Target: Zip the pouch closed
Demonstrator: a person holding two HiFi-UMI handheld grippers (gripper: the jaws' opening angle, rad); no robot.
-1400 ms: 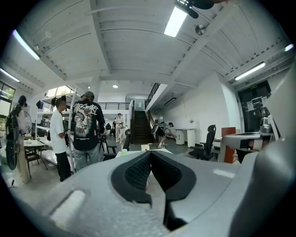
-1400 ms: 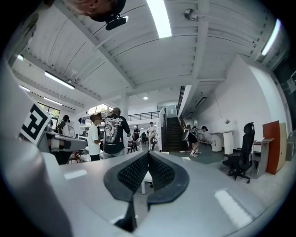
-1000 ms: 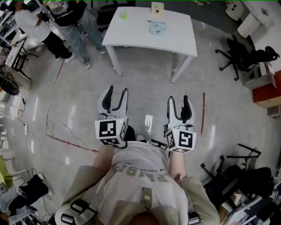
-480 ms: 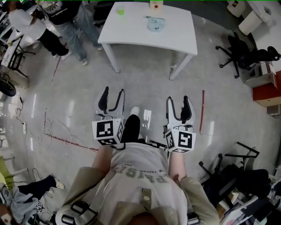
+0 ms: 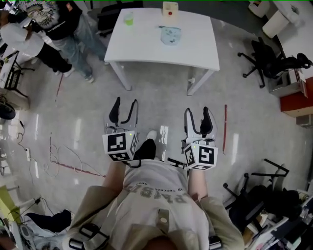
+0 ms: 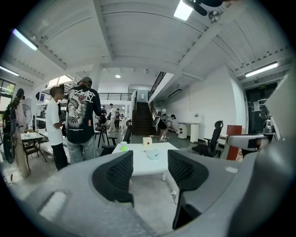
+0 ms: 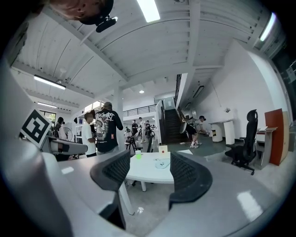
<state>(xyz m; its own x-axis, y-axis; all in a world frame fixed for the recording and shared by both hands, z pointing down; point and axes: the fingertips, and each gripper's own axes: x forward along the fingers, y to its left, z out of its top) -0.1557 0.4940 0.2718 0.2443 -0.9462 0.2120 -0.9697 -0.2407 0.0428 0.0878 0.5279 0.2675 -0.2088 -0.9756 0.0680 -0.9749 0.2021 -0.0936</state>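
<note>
A pale blue pouch (image 5: 170, 35) lies on the white table (image 5: 146, 46) ahead of me, toward its far side; it also shows small in the left gripper view as the pouch (image 6: 152, 154) and in the right gripper view as the pouch (image 7: 162, 164). My left gripper (image 5: 123, 108) and right gripper (image 5: 198, 114) are held side by side over the floor, well short of the table. Both stand open with nothing between the jaws.
On the table a green cup (image 5: 128, 19) stands at the far left and a small beige box (image 5: 170, 8) at the far edge. Two people (image 5: 49, 29) stand left of the table. Black office chairs (image 5: 274, 61) are at the right. Cables (image 5: 58, 156) lie on the floor at the left.
The table has come nearer and lower in the head view as I walk toward it. Both grippers keep their side-by-side pose. The people at the left have shifted slightly.
</note>
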